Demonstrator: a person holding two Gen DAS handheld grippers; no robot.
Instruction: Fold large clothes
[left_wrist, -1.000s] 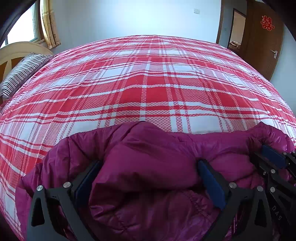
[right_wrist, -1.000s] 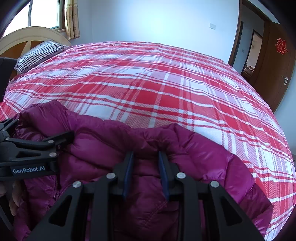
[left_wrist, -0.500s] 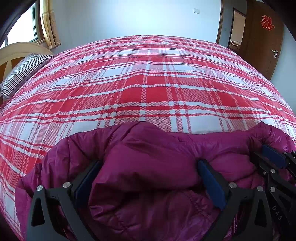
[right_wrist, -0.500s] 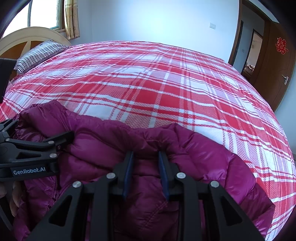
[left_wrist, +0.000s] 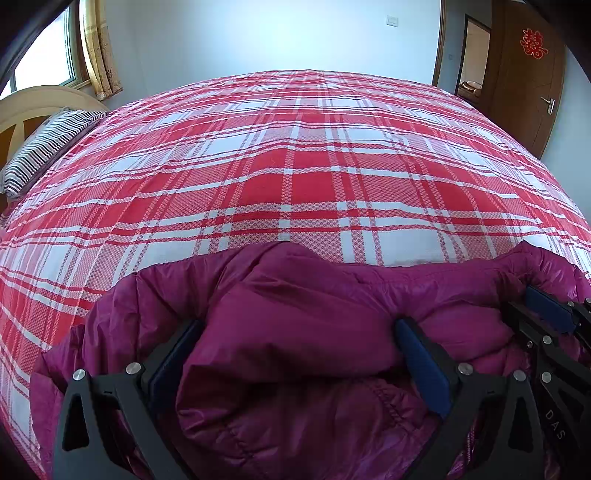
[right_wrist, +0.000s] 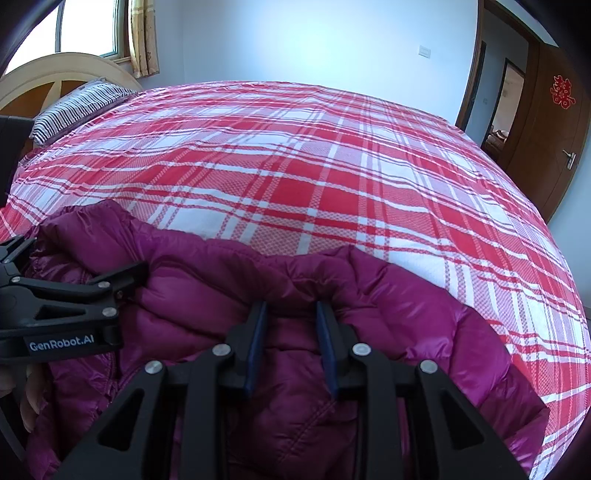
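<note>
Red-and-white plaid bedding fills both views, with a striped pillow at ten o'clock by the headboard and a brown door at two o'clock. Nothing is seen to have changed over the last second: every frame matches, and neither hand is shown to have shifted or turned. A magenta down jacket lies bunched at the near edge of the bed, at six o'clock in both views. The left gripper is held with its jaws wide apart around a thick puffed fold, a blue pad on either side; whether the pads press into the fabric cannot be told. The right gripper is seen with its jaws drawn close together on a narrow ridge of jacket fabric, which is pinched between the pads. In the right wrist view the left gripper is found at nine o'clock, beside part of a hand. The stillness is judged to be a pause with both holds set, so the fold itself appears not yet made, and a lift or carry across the bed is probably what is called for next.
</note>
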